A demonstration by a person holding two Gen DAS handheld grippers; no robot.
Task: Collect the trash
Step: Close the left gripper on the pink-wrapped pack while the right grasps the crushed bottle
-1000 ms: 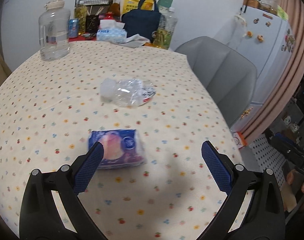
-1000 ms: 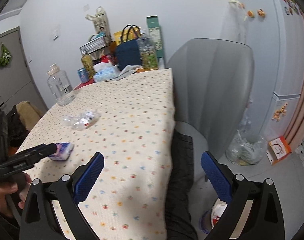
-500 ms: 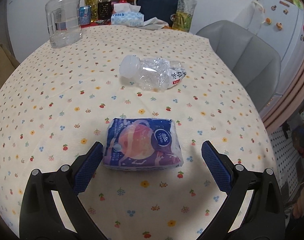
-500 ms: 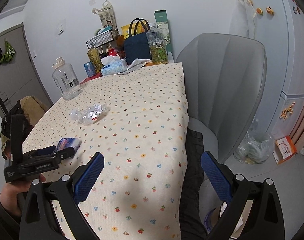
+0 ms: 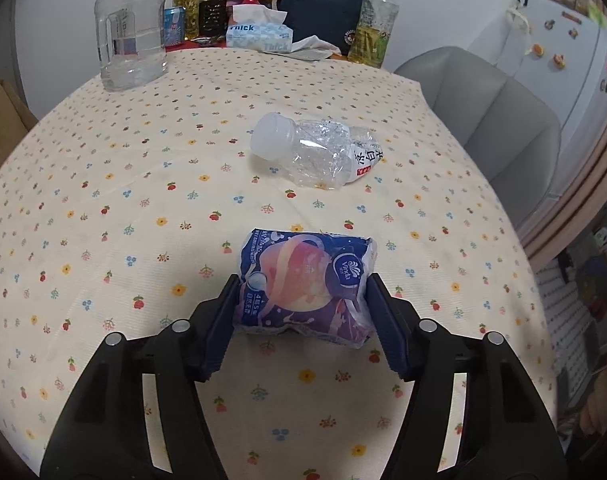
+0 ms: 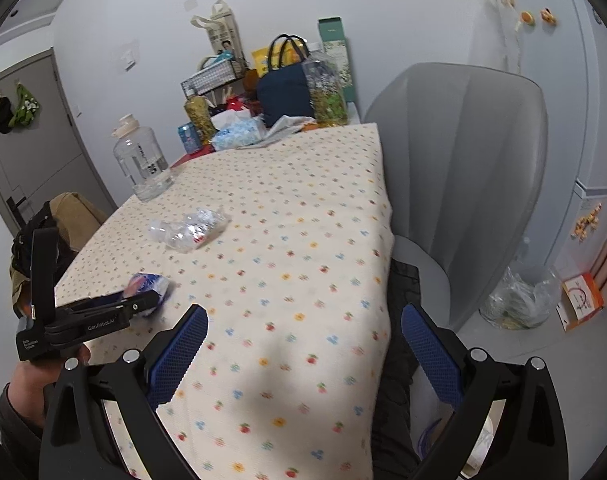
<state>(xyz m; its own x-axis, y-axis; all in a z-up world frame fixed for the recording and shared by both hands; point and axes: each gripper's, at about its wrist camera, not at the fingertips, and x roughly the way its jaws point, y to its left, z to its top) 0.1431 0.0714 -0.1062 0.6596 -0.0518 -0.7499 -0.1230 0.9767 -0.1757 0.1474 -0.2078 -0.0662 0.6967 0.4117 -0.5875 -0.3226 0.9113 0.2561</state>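
A blue and pink tissue pack (image 5: 303, 276) lies on the flowered tablecloth (image 5: 103, 208), near its front. My left gripper (image 5: 303, 280) has its jaws closing around the pack, and both blue pads touch its sides. In the right wrist view the same gripper (image 6: 143, 304) reaches in from the left onto the pack (image 6: 149, 284). A crushed clear plastic bottle (image 5: 315, 152) with a white cap lies further back, also visible mid-table as the bottle (image 6: 191, 228). My right gripper (image 6: 303, 312) hangs open over the table's near right edge with nothing between its fingers.
A large clear water jug (image 5: 129, 32), a tissue box (image 5: 259, 34), a dark bag (image 5: 323, 12) and bottles crowd the table's far end. A grey chair (image 6: 463, 160) stands at the right side. A clear plastic bag (image 6: 519, 300) sits on the floor by the fridge.
My left gripper came down and forward over the tissue pack and its jaws narrowed from wide apart onto the pack's sides. The right gripper's view has barely shifted.
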